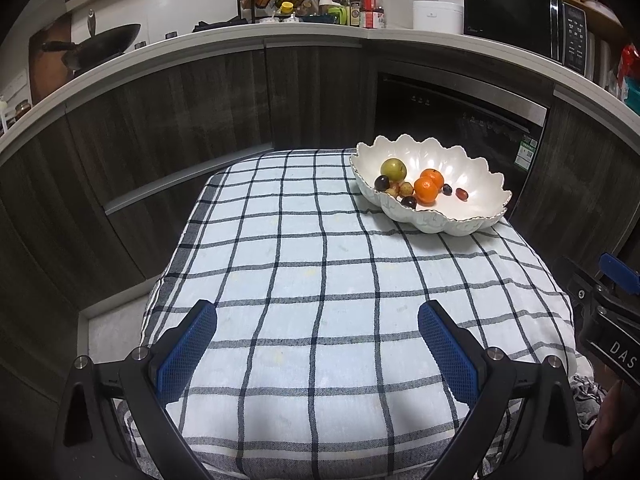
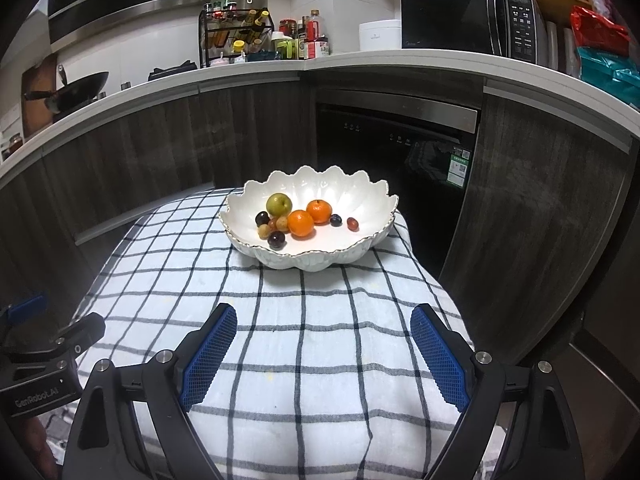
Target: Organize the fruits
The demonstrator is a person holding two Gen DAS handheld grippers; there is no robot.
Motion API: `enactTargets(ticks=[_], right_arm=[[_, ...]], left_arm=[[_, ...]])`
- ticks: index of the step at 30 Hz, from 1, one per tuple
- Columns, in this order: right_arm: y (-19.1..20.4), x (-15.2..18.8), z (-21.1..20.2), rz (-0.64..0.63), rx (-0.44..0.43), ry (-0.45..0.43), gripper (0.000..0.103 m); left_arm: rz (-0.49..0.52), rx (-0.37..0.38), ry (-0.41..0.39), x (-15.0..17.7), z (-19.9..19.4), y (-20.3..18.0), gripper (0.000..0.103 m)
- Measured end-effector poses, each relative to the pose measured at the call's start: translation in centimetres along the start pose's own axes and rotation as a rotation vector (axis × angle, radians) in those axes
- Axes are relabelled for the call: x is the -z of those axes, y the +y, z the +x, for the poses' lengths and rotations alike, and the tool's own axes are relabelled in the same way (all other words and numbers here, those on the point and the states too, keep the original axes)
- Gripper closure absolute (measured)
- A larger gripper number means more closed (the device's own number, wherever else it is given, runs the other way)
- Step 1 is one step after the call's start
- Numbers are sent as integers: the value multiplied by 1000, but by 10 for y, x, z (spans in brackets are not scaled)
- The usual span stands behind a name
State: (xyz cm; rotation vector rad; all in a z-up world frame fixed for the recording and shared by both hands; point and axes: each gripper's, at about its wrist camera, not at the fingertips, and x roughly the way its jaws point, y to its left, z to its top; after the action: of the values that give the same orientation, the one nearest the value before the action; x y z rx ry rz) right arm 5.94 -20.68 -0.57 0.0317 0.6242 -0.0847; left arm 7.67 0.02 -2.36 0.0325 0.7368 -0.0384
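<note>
A white scalloped bowl (image 2: 376, 216) stands at the far right of a checked cloth (image 2: 280, 320). It holds a green apple (image 2: 279, 204), two oranges (image 2: 301, 223), several dark and pale grapes (image 2: 276, 239) and a red grape (image 2: 352, 223). The bowl also shows in the left wrist view (image 1: 480, 184) with the same fruit. My left gripper (image 1: 318, 312) is open and empty over the near cloth. My right gripper (image 2: 324, 316) is open and empty, a short way in front of the bowl.
Dark cabinets and a dishwasher (image 2: 396, 152) stand close behind the table. The counter above carries a wok (image 2: 76, 88), a spice rack (image 2: 236, 40), bottles and a microwave (image 2: 472, 20). The left gripper's body (image 2: 40, 364) shows at the right view's left edge.
</note>
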Motion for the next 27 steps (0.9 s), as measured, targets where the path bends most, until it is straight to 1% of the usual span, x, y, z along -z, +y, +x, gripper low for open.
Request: enactTargets(ticks=[11,27], right_arm=[[1,0,-1,-3,-4,10,13],[1,-3,0,-2,0,-2,13]], left_arm=[[0,-1,1,-2,-4,0,0],[3,-4,-3,-1,-3,0,0]])
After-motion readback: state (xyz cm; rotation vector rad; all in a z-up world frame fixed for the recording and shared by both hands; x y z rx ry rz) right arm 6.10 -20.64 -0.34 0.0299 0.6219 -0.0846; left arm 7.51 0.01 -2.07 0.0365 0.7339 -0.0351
